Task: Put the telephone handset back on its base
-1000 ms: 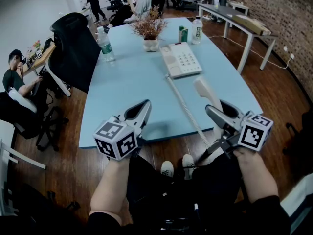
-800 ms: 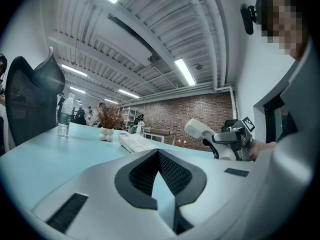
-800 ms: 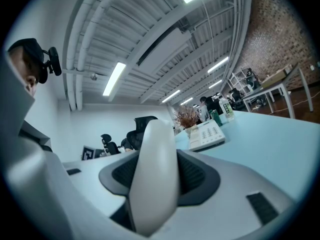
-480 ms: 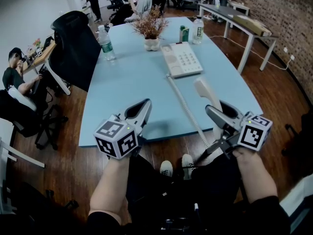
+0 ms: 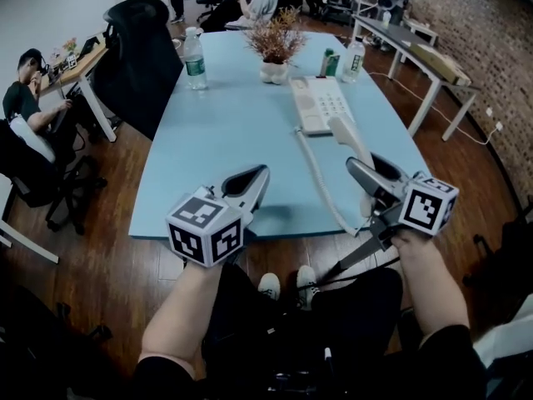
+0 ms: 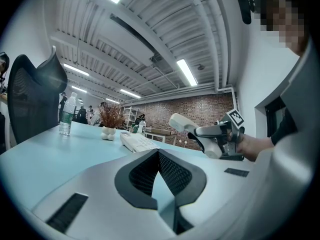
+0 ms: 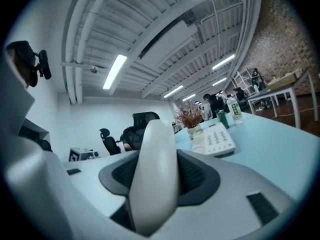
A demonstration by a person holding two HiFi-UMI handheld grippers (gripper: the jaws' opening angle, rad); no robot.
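My right gripper (image 5: 361,173) is clamped on the cream plastic telephone handset (image 5: 344,135), its jaws spread wide around the middle of the grip. In the right gripper view the handset (image 7: 154,176) stands up between the dark ribbed pads (image 7: 197,173), one on either side and pressed against it. I hold it in the air over the near right part of the pale blue tabletop (image 5: 221,136), tilted, with its far end just beside the near right corner of the cream push-button telephone base (image 5: 320,104). It is not seated on the base. The pale coiled cord (image 5: 314,172) runs from the base's near edge across the table towards me.

My left gripper (image 5: 256,176) hangs over the near edge of the table, well to the left of the handset. Its jaws are together at the tips, with nothing between them.

Farther along the table, beyond the base, stand a dried plant in a small white pot (image 5: 274,59) and a clear plastic water bottle (image 5: 194,58) to its left.
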